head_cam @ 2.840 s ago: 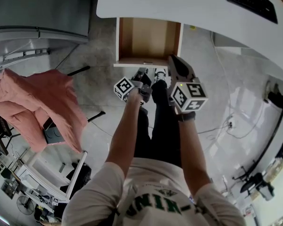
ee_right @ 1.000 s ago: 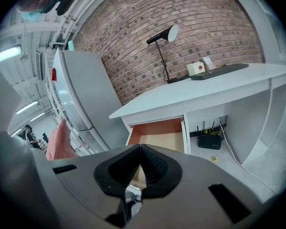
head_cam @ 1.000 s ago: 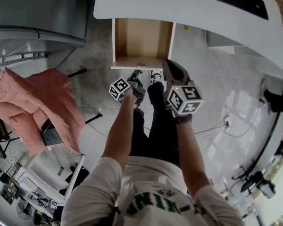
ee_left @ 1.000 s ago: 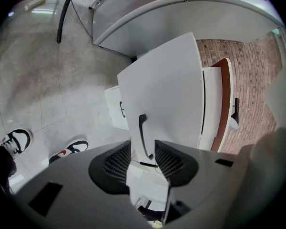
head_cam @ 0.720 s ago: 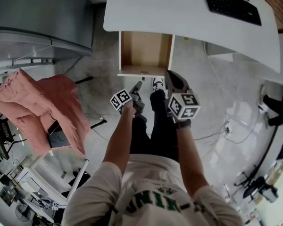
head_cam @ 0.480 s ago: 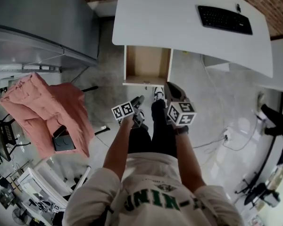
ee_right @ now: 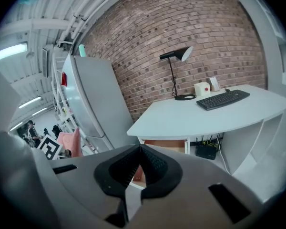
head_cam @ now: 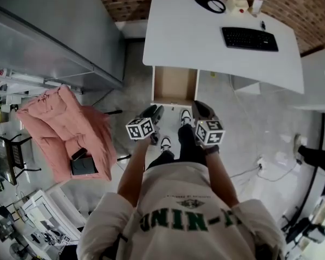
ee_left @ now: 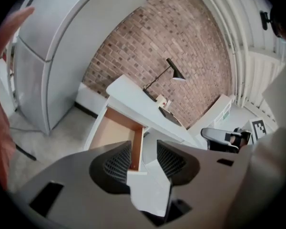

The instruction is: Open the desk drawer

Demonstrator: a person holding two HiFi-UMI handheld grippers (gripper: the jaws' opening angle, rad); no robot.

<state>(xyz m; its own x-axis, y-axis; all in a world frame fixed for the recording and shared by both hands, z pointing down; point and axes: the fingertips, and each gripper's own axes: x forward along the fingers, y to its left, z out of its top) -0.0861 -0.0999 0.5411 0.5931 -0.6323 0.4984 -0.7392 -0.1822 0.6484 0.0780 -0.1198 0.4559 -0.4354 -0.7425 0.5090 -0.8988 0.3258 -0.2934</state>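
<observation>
drawer [head_cam: 175, 85]: pulled out, sticking out from under the white desk [head_cam: 206, 37]
left gripper [head_cam: 153, 112]: jaws wide apart, nothing in them, not touching the drawer
right gripper [head_cam: 199, 110]: jaws pinched together, empty

The desk [head_cam: 206, 31] hides the rear of the drawer [head_cam: 175, 85].

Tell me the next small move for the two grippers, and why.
Probably just bring both grippers to rest away from the desk; nothing looks left to pull. The drawer stands well out from under the desk. The left gripper is open with nothing between its jaws, the right gripper is shut on nothing, and both hang clear of the drawer.
</observation>
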